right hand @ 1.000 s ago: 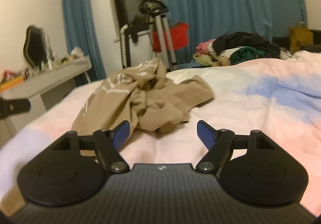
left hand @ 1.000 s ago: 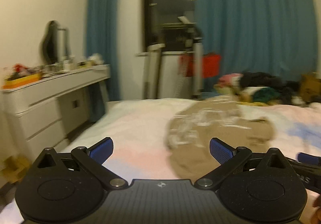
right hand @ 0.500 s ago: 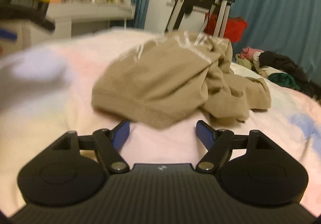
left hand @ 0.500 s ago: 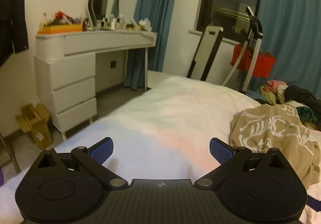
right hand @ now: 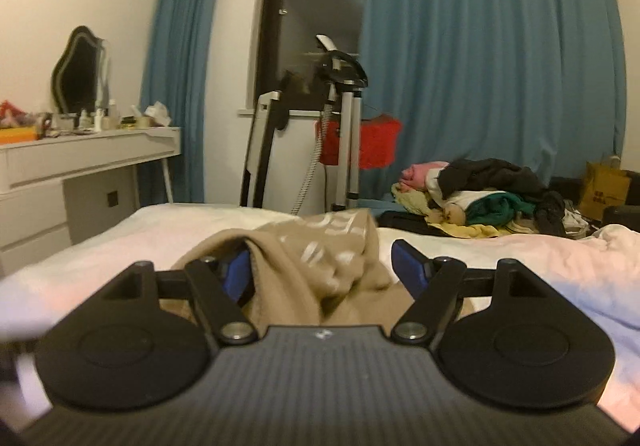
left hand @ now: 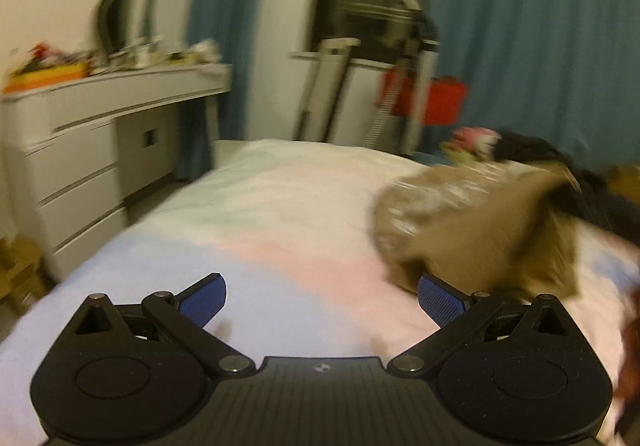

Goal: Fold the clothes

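A tan garment (right hand: pixel 340 246) with a white print lies crumpled on the bed's pastel sheet (right hand: pixel 540 258). My right gripper (right hand: pixel 323 272) is open wide with a bunched part of it between the jaws. A fold drapes over the left finger (right hand: pixel 238 278), while the right finger (right hand: pixel 408 266) stands apart from the cloth. In the left wrist view the same tan garment (left hand: pixel 480 230) is blurred, ahead and to the right. My left gripper (left hand: pixel 322 302) is open over bare sheet (left hand: pixel 260 230), its right pad just short of the cloth's near edge.
A white dresser (left hand: pixel 80 166) with a mirror and clutter stands left of the bed. A pile of mixed clothes (right hand: pixel 480 194) lies at the far right of the bed. A garment steamer stand (right hand: pixel 344 118), blue curtains (right hand: pixel 480 66) and a yellow bag (right hand: pixel 604 190) are behind.
The left view has swung from the dresser back right toward the garment. The right gripper has pushed in, and the cloth now sits between its jaws and over its left finger.
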{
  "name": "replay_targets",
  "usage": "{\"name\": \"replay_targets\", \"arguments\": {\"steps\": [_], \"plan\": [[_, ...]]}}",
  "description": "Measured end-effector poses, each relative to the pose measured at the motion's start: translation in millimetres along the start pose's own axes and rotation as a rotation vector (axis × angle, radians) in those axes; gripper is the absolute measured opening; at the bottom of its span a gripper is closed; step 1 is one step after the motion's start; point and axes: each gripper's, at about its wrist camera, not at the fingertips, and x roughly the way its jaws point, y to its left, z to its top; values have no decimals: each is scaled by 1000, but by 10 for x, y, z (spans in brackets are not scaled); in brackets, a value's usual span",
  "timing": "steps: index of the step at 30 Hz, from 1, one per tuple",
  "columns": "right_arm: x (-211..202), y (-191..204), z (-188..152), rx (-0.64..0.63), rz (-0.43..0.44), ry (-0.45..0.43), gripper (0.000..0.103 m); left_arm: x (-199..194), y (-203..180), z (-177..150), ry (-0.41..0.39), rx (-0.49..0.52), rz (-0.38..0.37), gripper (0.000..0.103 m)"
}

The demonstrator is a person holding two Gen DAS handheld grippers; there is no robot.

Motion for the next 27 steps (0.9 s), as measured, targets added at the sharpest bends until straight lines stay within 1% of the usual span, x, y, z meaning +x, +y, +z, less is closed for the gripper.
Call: {"name": "replay_targets", "arguments": {"steps": [2, 5, 7, 9, 10, 11, 13, 14, 16, 18, 20, 22, 24, 25, 26, 27], "plan": [[13, -91, 136, 26, 27, 0, 75, 22, -205, -82, -14, 48, -40, 103], [37, -198, 208, 47, 40, 0, 75, 58, -522, -238, -72, 157, -62, 103], [45, -321, 211, 74, 36, 13, 75, 191, -697, -263, -103, 194, -32, 103], [127, -463, 173, 149, 21, 36, 76, 384, -833, -229, -116, 182, -12, 103], [122, -528, 129, 196, 31, 39, 76, 472, -893, -210, -131, 189, -6, 103], [135, -588, 100, 222, 32, 38, 76, 549, -950, -205, -156, 218, 4, 103], [146, -691, 37, 249, 22, 31, 76, 726, -1045, -233, -179, 286, 70, 103], [146, -736, 3, 254, 12, 27, 76, 797, -1063, -231, -168, 296, 82, 103], [156, -833, -71, 283, -6, 30, 76, 855, -1072, -206, -172, 291, 67, 103], [184, -921, -142, 322, -27, 37, 77, 813, -1102, -179, -233, 304, 119, 103], [200, -943, -204, 314, -55, 53, 77, 726, -1140, -116, -331, 286, 208, 103], [269, -859, -223, 235, -75, 88, 77, 600, -1148, -54, -448, 253, 285, 103], [365, -704, -253, 133, -66, 154, 77, 519, -1148, 24, -499, 222, 315, 103], [445, -612, -283, 80, -43, 219, 77, 483, -1143, 55, -511, 206, 326, 103], [497, -549, -304, 49, -28, 262, 75, 463, -1143, 73, -522, 196, 338, 103], [508, -482, -321, 23, -39, 279, 75, 439, -1145, 78, -542, 192, 357, 103]]}}
